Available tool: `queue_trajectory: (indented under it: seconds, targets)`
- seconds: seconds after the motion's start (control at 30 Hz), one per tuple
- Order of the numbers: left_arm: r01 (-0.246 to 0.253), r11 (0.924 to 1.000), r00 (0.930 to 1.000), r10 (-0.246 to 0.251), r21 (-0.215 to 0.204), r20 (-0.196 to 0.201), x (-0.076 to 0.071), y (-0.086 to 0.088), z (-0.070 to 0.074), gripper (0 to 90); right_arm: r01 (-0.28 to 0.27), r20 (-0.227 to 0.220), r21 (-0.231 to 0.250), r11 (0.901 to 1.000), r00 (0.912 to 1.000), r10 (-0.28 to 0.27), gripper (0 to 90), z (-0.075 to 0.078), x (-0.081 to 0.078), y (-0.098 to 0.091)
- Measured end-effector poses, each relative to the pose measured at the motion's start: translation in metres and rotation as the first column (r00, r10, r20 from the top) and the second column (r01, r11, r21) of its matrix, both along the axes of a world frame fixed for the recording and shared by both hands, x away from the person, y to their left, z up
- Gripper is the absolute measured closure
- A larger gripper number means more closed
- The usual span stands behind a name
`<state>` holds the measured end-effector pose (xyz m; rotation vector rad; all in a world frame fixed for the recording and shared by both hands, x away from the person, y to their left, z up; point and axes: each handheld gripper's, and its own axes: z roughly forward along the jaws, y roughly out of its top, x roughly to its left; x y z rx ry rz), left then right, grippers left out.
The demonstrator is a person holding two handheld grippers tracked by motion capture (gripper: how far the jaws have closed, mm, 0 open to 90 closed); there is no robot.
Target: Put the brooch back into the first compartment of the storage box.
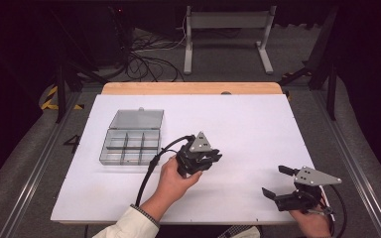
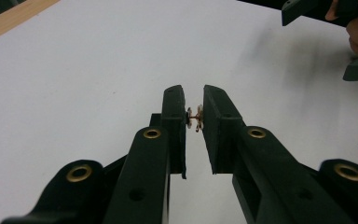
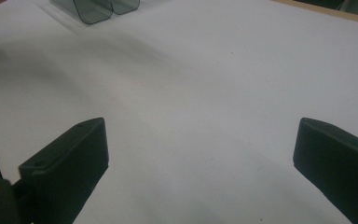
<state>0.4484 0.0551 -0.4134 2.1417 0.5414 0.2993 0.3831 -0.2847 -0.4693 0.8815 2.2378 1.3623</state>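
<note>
Tiny coppery part (image 2: 196,117), perhaps a small gear, pinched between the left hand-held gripper's (image 2: 193,100) near-closed jaws above the table

A single black digit "4" (image 1: 72,144) is showing in the high view, sitting on the grey floor (image 1: 39,148) just left of the white table (image 1: 258,124). Nothing else readable is appearing on the table, the compartment box (image 1: 131,139) or the grippers.

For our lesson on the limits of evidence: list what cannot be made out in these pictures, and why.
- Small brass-coloured part, left gripper view: too tiny to identify, clamped in the left gripper.
- Organiser box compartments, high view: contents too small to tell.
- Right hand, high view: cut off by the bottom edge.
</note>
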Motion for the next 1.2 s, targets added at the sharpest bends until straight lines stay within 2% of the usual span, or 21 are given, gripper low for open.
queue_trajectory:
  seconds: [0.37, 0.6, 1.2]
  targets:
    - [-0.057, 0.9983, 0.9983, 0.057, -0.015, 0.013, 0.003, 0.035, 0.008, 79.3, -0.003, -0.003, 0.002, 1.0000, 1.0000, 0.003, 3.9, 0.000, 0.000, 0.001]
    - [-0.100, 0.9949, 0.9947, 0.100, -0.015, 0.022, 0.004, 0.058, 0.013, 79.4, -0.002, -0.007, -0.001, 1.0000, 1.0000, 0.001, 3.9, 0.000, 0.000, 0.002]
    - [-0.216, 0.9760, 0.9755, 0.217, -0.025, 0.035, 0.005, 0.118, 0.022, 79.3, -0.001, -0.008, -0.008, 1.0000, 1.0000, 0.001, 3.9, -0.001, 0.001, 0.003]
